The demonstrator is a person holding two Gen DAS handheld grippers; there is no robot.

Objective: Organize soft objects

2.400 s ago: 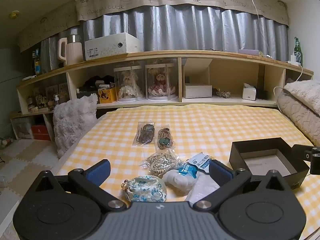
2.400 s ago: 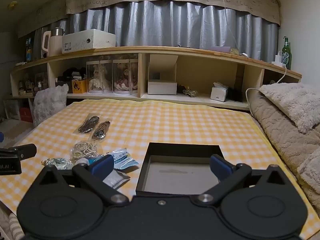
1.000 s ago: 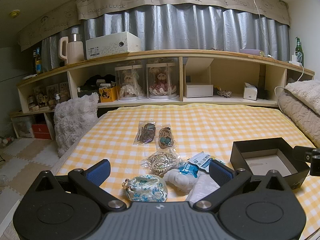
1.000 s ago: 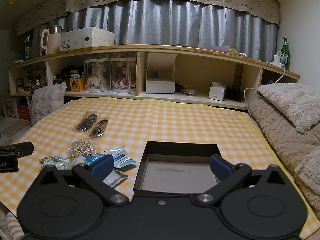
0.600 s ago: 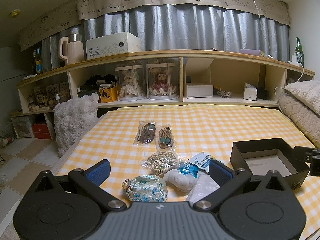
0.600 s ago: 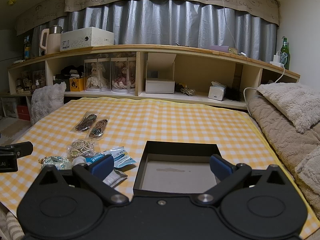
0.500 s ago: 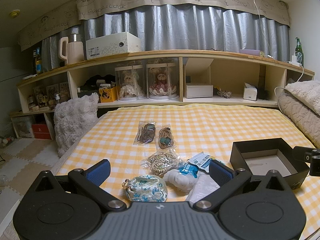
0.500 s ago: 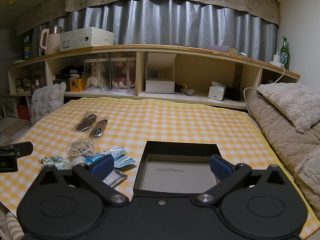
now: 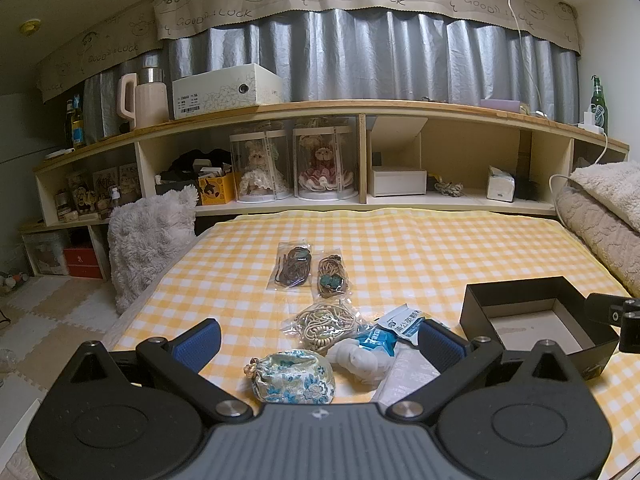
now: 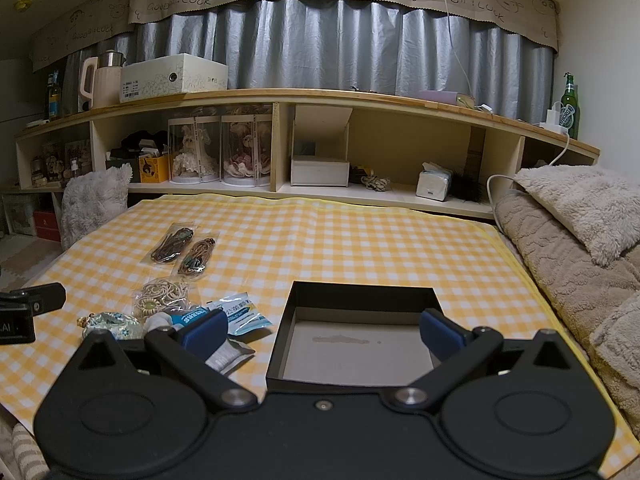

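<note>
Soft objects: floral drawstring pouch [image 9: 294, 376], white plush [image 9: 356, 358], cord bags and blue packets lie clustered on the yellow checked cloth [image 9: 420, 248], left of the empty black box [image 10: 354, 336]. Nothing has moved since the earlier frames. My left gripper [image 9: 318, 340] and right gripper [image 10: 320, 330] still hover, jaws spread wide, holding nothing.

Grey curtains [image 9: 360, 56] above wooden shelf [image 9: 360, 106]; foam-tile floor [image 9: 52, 320].

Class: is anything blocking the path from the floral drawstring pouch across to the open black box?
Partly. The white plush toy and blue-and-white packets lie between the floral pouch and the black box. Lifting over them avoids this; the box's interior looks empty.
</note>
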